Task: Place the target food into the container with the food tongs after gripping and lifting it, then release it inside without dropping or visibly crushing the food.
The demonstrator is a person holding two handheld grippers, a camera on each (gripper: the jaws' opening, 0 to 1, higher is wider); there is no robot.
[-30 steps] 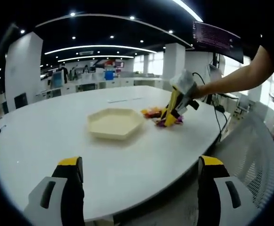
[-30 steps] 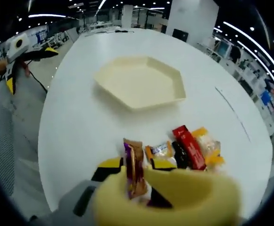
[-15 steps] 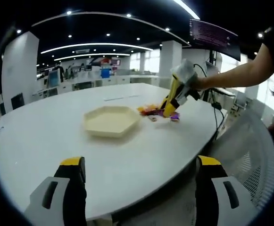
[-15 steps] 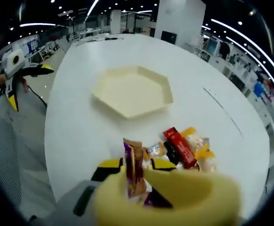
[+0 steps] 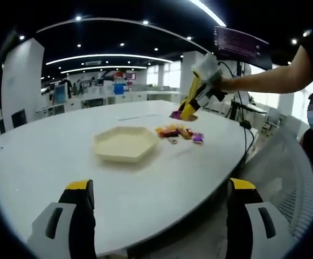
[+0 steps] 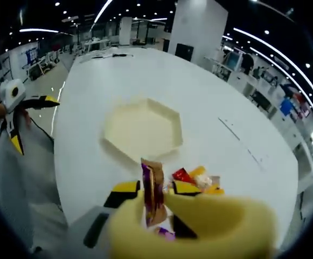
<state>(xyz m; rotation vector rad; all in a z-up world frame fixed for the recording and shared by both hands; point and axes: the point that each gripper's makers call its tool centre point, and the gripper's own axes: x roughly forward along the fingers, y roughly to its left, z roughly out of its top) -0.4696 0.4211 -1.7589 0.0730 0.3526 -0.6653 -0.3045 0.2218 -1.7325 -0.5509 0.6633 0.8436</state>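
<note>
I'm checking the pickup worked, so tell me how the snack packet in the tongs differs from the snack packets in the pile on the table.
The held packet is pinched in the yellow tongs and lifted off the table; the pile lies loose on the table beside the hexagonal tray. The held packet stands on edge and shows brown and purple; the pile lies mostly flat and shows red, orange and yellow wrappers. All are small wrapped snacks, none yet in the tray.

- Worktop (image 6: 215,91): smooth white surface with a soft sheen that mirrors the ceiling lights.
- Hexagonal tray (image 6: 143,129): matt cream plastic, smooth.
- Snack packet (image 6: 153,191) held in the tongs (image 6: 194,226): glossy, crinkled brown-and-purple foil wrapper.
- Tongs: matt yellow plastic, smooth.
- Pile of wrapped snacks (image 5: 175,131): shiny film wrappers.
- Chair back (image 5: 296,178): grey woven mesh cloth.
</note>
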